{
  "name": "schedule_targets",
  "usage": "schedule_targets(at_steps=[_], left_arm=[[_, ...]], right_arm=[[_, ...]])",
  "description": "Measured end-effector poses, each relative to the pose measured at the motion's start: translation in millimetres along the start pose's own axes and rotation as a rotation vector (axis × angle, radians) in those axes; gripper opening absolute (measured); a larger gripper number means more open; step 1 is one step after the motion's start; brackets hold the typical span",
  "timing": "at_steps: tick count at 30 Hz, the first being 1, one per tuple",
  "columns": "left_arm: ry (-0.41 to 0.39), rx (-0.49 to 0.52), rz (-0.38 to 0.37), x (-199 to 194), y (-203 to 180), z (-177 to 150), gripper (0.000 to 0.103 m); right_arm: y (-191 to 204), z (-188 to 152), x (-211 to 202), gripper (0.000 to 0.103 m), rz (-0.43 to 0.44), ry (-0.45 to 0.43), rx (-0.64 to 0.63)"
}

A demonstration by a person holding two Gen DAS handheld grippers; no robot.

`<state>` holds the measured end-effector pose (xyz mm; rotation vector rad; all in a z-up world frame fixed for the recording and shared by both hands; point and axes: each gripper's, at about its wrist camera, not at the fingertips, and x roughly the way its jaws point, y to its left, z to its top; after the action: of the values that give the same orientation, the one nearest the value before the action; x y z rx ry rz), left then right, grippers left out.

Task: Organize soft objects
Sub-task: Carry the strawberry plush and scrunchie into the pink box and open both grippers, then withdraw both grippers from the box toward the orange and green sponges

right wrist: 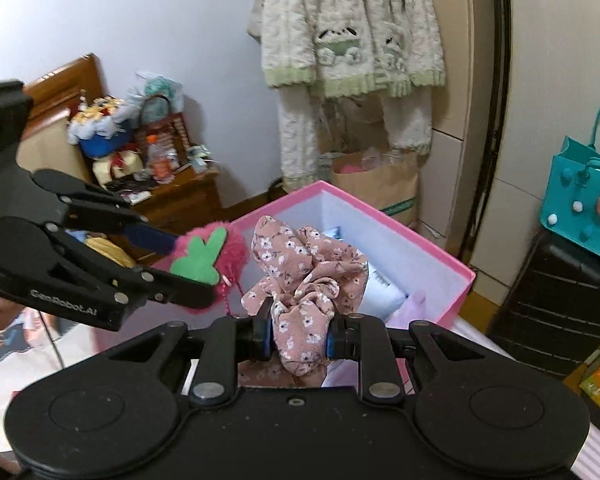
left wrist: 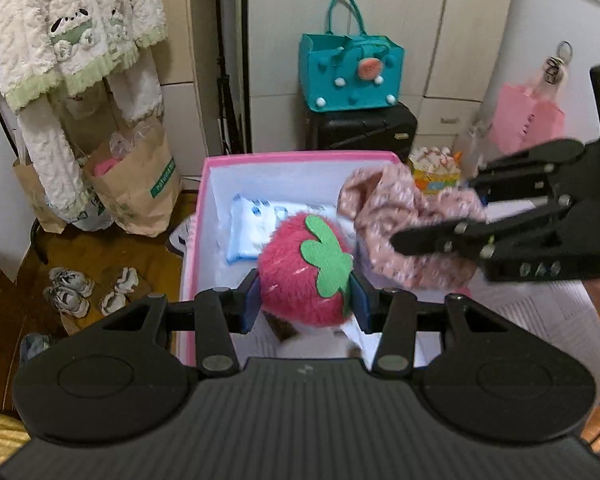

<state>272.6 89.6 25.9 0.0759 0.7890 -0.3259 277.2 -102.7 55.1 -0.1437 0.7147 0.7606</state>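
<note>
Two grippers above pink box [left wrist: 204, 200], left gripper [left wrist: 305, 298] clamping strawberry plush [left wrist: 296, 280], right gripper [right wrist: 299, 338] clamping floral cloth [right wrist: 304, 272]

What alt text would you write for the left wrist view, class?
The left gripper clamps a fuzzy pink strawberry plush above an open pink box. Beside it, the right gripper holds pink floral fabric.

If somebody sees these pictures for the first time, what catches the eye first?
The fluffy pink strawberry toy, pinched in the left hand-held gripper above the pink box. Next, the floral pink cloth clamped in the right hand-held gripper, beside the strawberry over the same box.
</note>
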Motion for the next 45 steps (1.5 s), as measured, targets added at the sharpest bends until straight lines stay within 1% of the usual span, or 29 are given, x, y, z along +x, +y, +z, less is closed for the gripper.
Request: schedule_targets(at_steps=[4,7,9,13,15,17,20,24,25,26,29,33,35,38,41,45], left_arm=[[-0.014,0.071,0.018,17.4,1.4,12.0,0.045],[0.007,0.074,0.005,32.2,2.8,23.4,0.045],[0.012,0.100,0.028,44.1,1.9,30.1,0.045],[0.089,0.107,0.072,74.3,9.5,39.7,0.045],[0.108,0.097,0.083,84.3,15.8,41.7,0.045],[0.119,0.093,0.086,92.5,19.1,43.5,0.046],[0.126,0.095,0.081,101.4,18.8,45.8,0.048],[0.122,0.098,0.059,106.7,14.0,46.1,0.049],[0.118,0.102,0.062,106.5,12.6,45.5,0.052],[0.114,0.106,0.069,105.8,12.0,45.4,0.056],[0.089,0.138,0.093,96.0,6.7,44.3,0.064],[0.045,0.158,0.110,64.0,3.3,41.9,0.066],[0.033,0.166,0.107,42.5,1.5,37.4,0.068],[0.029,0.174,0.116,16.0,-2.5,32.5,0.068],[0.013,0.201,0.139,-10.8,-14.0,23.3,0.068],[-0.011,0.249,0.141,-38.8,-32.1,13.5,0.072]], right_arm=[[-10.0,9.7,31.9,0.027,-0.031,0.031,-0.014],[-12.0,17.7,52.6,0.030,-0.075,0.061,-0.086],[-16.8,22.9,63.7,0.031,-0.084,0.076,-0.109],[-28.9,27.2,81.9,0.032,-0.077,0.119,-0.123],[-30.9,25.0,91.3,0.039,-0.085,0.158,-0.154],[-31.0,22.7,97.5,0.052,-0.095,0.178,-0.185],[-29.5,22.2,102.5,0.060,-0.116,0.177,-0.218],[-30.3,21.4,102.3,0.066,-0.156,0.163,-0.229],[-31.0,21.2,100.2,0.068,-0.162,0.157,-0.227],[-31.4,21.1,97.7,0.068,-0.167,0.149,-0.225],[-30.1,20.5,85.7,0.069,-0.176,0.122,-0.217],[-25.2,20.6,62.8,0.071,-0.178,0.080,-0.200],[-21.5,18.7,45.5,0.071,-0.172,0.060,-0.188],[-13.5,9.2,21.6,0.071,-0.179,0.031,-0.181],[-6.8,0.3,1.8,0.071,-0.169,0.030,-0.159],[9.0,-9.1,-25.9,0.071,-0.146,0.030,-0.135]])
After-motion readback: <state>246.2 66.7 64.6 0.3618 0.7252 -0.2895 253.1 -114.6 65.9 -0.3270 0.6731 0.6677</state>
